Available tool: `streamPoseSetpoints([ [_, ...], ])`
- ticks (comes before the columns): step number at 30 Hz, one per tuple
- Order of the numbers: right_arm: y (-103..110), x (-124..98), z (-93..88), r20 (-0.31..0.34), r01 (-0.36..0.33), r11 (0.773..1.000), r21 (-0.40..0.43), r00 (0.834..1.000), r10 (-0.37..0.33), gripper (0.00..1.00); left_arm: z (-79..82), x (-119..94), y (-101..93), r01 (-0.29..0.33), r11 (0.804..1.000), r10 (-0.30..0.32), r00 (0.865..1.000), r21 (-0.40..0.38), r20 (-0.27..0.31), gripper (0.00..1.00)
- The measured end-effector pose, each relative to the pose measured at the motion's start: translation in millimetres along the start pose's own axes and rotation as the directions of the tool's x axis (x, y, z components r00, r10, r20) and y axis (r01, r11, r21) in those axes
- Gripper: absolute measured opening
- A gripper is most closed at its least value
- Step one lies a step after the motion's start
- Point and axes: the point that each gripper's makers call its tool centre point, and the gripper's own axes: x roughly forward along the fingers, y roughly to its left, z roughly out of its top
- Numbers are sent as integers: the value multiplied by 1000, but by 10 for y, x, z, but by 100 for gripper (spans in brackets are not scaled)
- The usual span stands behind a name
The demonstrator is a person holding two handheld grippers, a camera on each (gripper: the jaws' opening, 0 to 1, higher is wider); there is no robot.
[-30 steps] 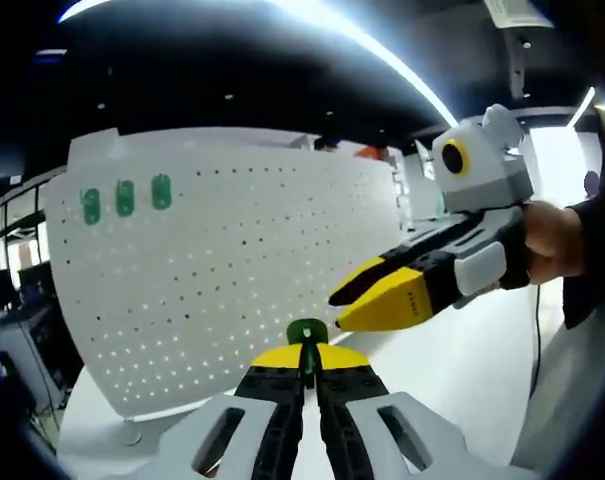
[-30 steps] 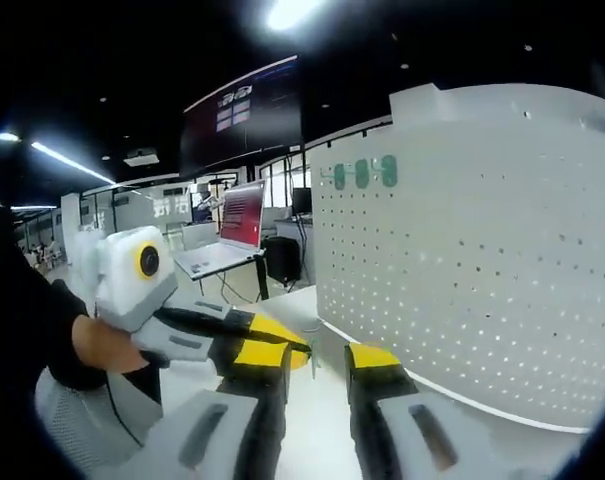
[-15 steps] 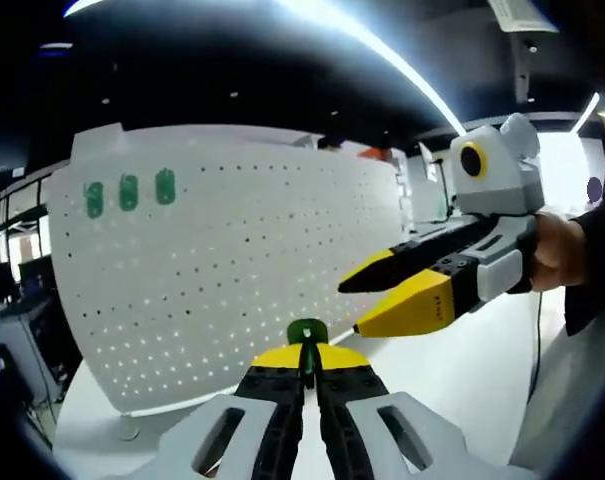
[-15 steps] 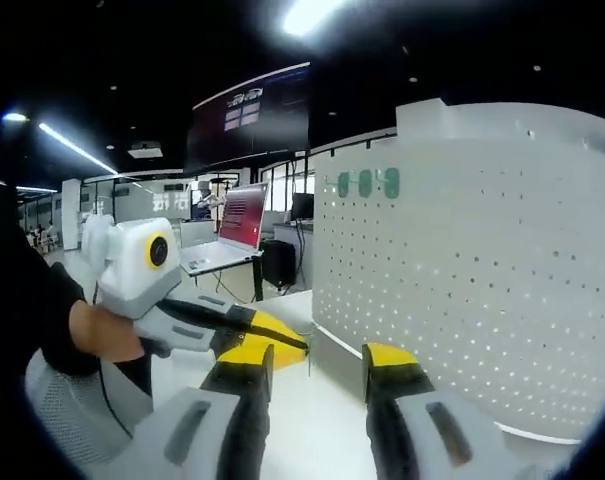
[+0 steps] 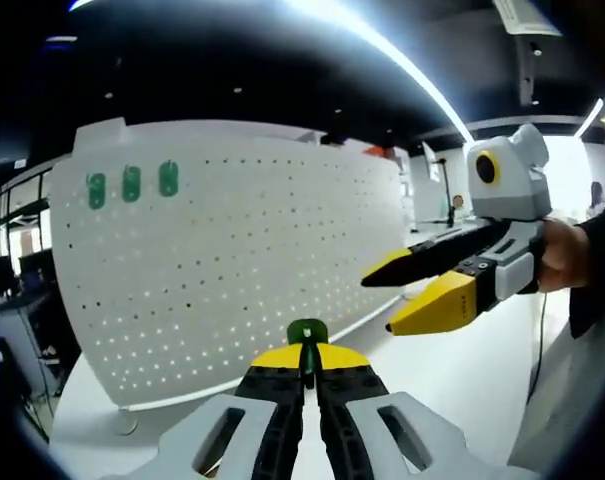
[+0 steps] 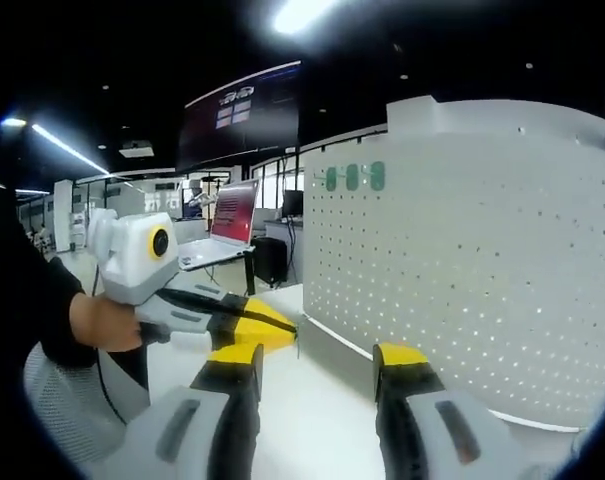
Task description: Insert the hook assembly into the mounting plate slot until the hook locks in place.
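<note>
Green hook (image 5: 307,333) sits pinched in the left claw (image 5: 304,372), aimed at the white pegboard (image 5: 232,260) standing on the desk (image 5: 452,370), lined up for insertion. Right claw (image 6: 317,368) hangs spread and empty, apparently clearing the way.

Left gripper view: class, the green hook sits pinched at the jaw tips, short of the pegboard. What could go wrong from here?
1. The green hook is gripped by little more than its stem in the left hand-held gripper, so it may twist or slip on meeting the pegboard.
2. The board's holes are small and many; the hook could enter the wrong one, away from the three green hooks already mounted.
3. The open right hand-held gripper hovers nearby and might clash.
</note>
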Motion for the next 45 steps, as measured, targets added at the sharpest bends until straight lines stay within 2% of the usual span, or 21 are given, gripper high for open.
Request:
streamPoseSetpoints([
  [11,-40,-15,29,13,3,1000,-3,1000,-3,42,-44,-38,102,-37,999,37,999,-10,-13,3],
  [17,-81,-35,73,28,5,1000,8,1000,-5,42,0,-46,150,-66,998,66,998,-13,-10,3],
  [29,-80,-53,133,44,-2,1000,11,999,2,42,277,4,278,-110,994,109,994,10,29,3],
  [36,-82,-86,214,67,-3,1000,11,998,2,42,556,74,408,-146,989,144,988,31,62,3],
  [45,-125,-110,246,78,8,1000,16,997,-9,42,830,175,469,-170,984,165,982,48,97,3],
])
